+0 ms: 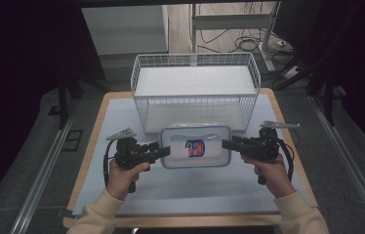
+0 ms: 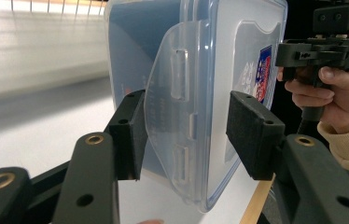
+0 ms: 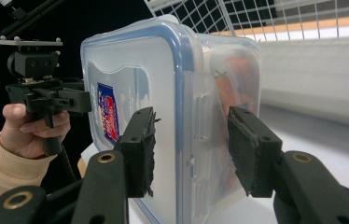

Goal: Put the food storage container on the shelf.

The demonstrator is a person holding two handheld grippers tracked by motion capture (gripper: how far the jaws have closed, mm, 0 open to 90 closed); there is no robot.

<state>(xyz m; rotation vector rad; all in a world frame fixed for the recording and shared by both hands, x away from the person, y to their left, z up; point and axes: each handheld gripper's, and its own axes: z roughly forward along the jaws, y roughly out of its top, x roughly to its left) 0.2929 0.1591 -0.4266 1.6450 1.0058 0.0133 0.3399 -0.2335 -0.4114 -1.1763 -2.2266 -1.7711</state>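
Tongs grip a clear rectangular plastic container with a blue-rimmed lid (image 1: 195, 146) from both short ends: the left tongs (image 1: 163, 151) close on its left side latch, the right tongs (image 1: 226, 144) clamp the opposite end. In the gripper views, black pads (image 2: 255, 135) press on its lid side and base side. It sits between both hands over the light table (image 1: 185, 192), just before a white wire basket (image 1: 195, 87)
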